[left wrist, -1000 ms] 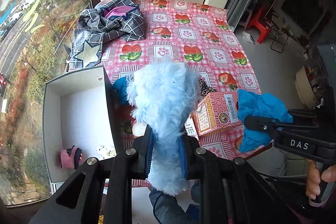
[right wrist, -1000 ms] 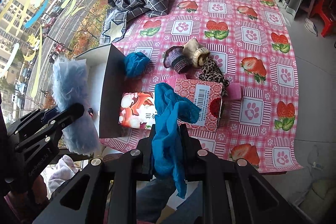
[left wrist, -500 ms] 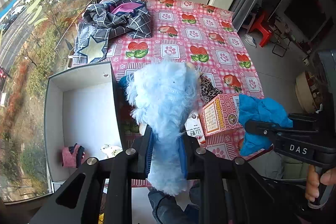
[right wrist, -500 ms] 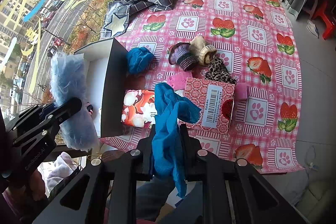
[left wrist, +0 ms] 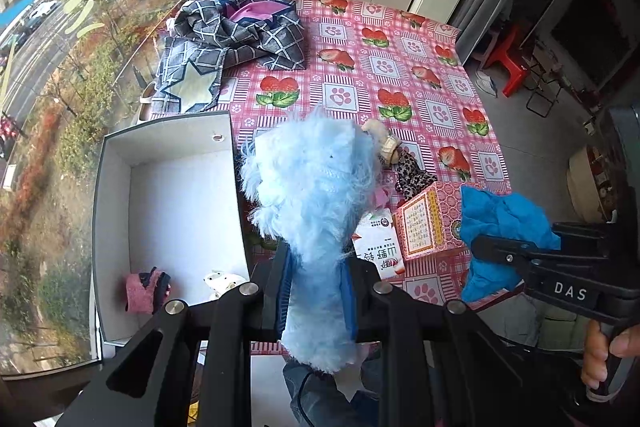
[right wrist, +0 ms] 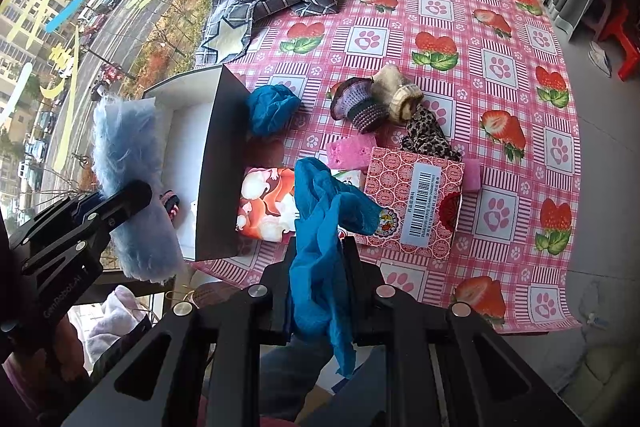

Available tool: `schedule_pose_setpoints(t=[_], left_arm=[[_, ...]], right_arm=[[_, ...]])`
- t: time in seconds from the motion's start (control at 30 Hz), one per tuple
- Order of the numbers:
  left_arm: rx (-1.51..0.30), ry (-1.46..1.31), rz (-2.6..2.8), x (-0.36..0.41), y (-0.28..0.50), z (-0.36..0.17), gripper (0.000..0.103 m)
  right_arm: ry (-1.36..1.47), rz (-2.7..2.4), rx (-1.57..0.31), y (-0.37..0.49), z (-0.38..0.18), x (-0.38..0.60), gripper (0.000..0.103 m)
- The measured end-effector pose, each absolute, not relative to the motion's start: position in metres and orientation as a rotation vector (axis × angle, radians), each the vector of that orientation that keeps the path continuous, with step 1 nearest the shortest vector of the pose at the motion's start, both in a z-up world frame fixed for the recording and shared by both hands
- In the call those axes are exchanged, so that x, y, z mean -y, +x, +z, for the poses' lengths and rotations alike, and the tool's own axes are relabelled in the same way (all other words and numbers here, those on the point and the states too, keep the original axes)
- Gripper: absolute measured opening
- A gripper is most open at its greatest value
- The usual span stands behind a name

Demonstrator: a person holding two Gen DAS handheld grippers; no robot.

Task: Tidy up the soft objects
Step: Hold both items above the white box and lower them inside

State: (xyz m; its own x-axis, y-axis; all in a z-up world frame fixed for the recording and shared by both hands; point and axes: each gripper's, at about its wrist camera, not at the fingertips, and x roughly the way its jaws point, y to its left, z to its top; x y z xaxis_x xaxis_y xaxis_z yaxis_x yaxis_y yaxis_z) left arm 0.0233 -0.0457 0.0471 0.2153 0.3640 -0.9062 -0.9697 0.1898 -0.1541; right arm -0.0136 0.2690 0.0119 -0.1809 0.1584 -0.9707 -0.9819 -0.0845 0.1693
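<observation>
L wrist cam looks fwd/down along its fingers (left wrist: 280, 291) from near bench (left wrist: 440, 75) edge, over the white box (left wrist: 116, 187). R wrist cam sits further right, facing same way. Both share box (right wrist: 218, 163), bench (right wrist: 520, 7), red carton (right wrist: 416, 203), and each other's gripper

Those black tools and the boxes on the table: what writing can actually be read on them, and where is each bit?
"DAS": white letters on the right tool body.
"GenRobot.AI": faint lettering along the left tool body; I am not sure of it.
Barcode with digits: on the pink patterned box, too small to read.
Chinese characters: on the white carton and the pink box's side panel, too small to read.
</observation>
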Motion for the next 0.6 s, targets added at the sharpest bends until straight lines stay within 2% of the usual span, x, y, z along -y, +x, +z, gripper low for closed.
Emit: schedule_pose_setpoints(t=[0.6], left_arm=[[-0.846, -0.933, 1.184, 0.045, -0.007, 0.043, 0.024]], right_arm=[[-1.081, 1.489, -1.182, -0.035, 0.004, -0.275, 0.020]])
